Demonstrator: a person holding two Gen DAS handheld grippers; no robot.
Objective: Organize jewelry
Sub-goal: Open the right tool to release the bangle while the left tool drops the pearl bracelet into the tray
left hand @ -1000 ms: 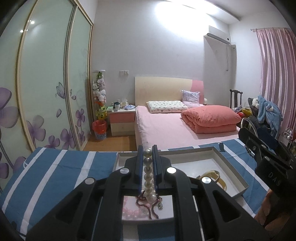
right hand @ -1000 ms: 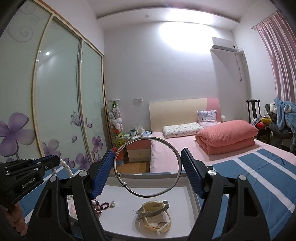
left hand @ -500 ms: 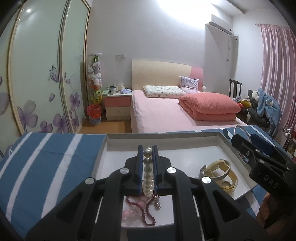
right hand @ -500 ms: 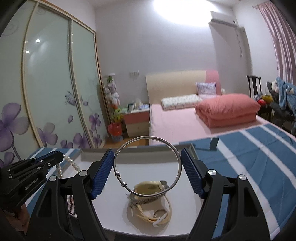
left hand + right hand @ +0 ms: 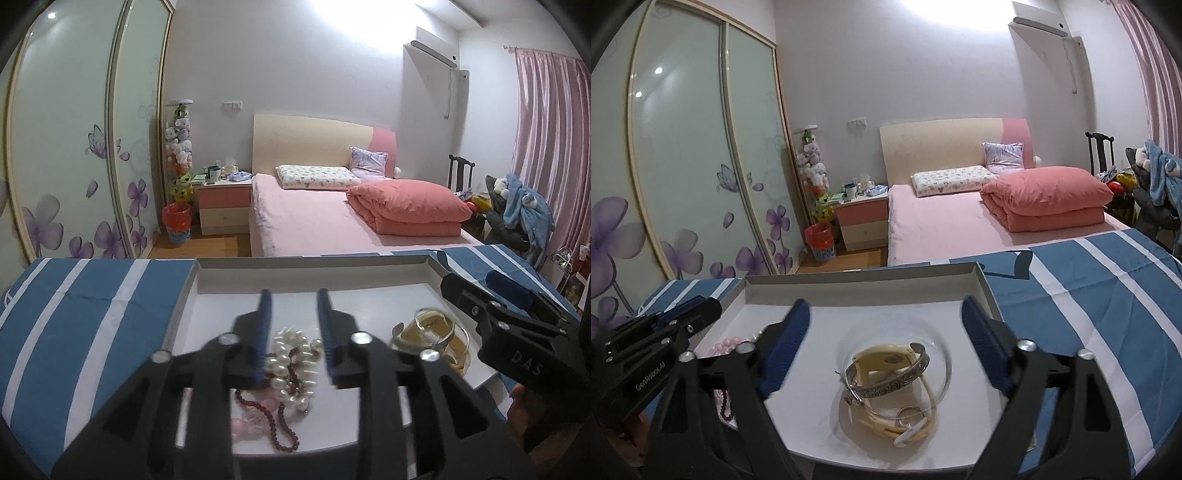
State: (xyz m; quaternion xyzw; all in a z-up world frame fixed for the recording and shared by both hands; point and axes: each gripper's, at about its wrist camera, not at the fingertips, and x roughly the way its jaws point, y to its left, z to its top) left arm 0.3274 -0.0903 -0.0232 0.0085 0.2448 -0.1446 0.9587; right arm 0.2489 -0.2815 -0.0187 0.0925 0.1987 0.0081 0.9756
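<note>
A shallow white tray lies on a blue striped cloth. My left gripper is open above a heap of white pearls lying on dark red beads and pink beads at the tray's left. My right gripper is open and empty above a pile of bangles: a patterned silver cuff, a thin silver ring bangle and cream bangles at the tray's right. The bangles also show in the left wrist view.
The striped cloth spreads to both sides of the tray. Beyond the table stand a pink bed, a nightstand, a red bin and sliding wardrobe doors.
My left gripper has opened and dropped the pearl strand onto the beads. My right gripper has opened wider and the thin silver bangle now lies on the bangle pile. Both have lowered toward the tray.
</note>
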